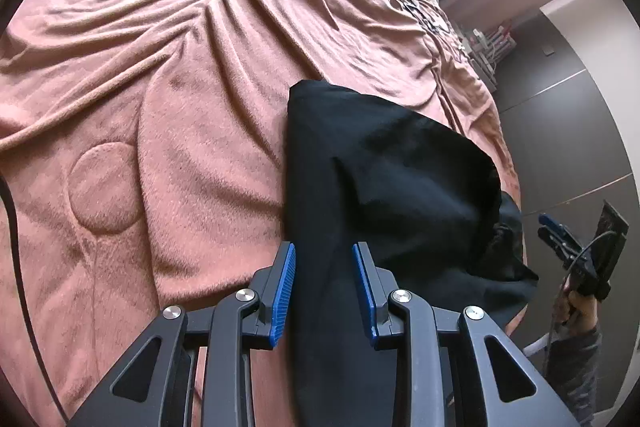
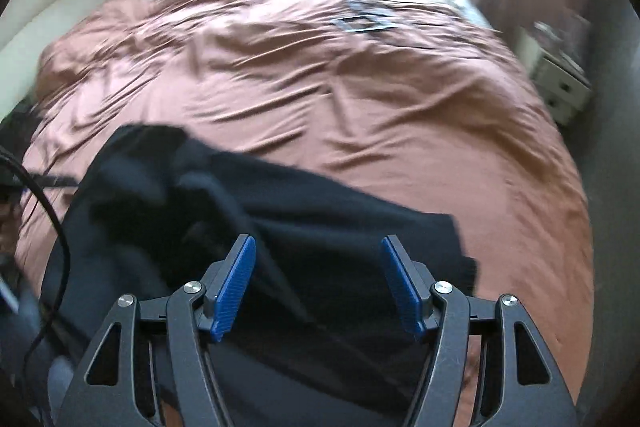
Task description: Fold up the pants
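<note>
No writing readable. Black pants (image 1: 384,167) lie on pink bed blanket (image 1: 160,67). Left claw (image 1: 324,291) narrow, pads clear of cloth. Right claw (image 2: 318,285) wide, empty.

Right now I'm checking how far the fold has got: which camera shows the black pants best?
The left wrist view: the black pants are sharp, one layer visibly turned over on the pink blanket. The right wrist view shows the same pants blurred, their edges smeared.
</note>
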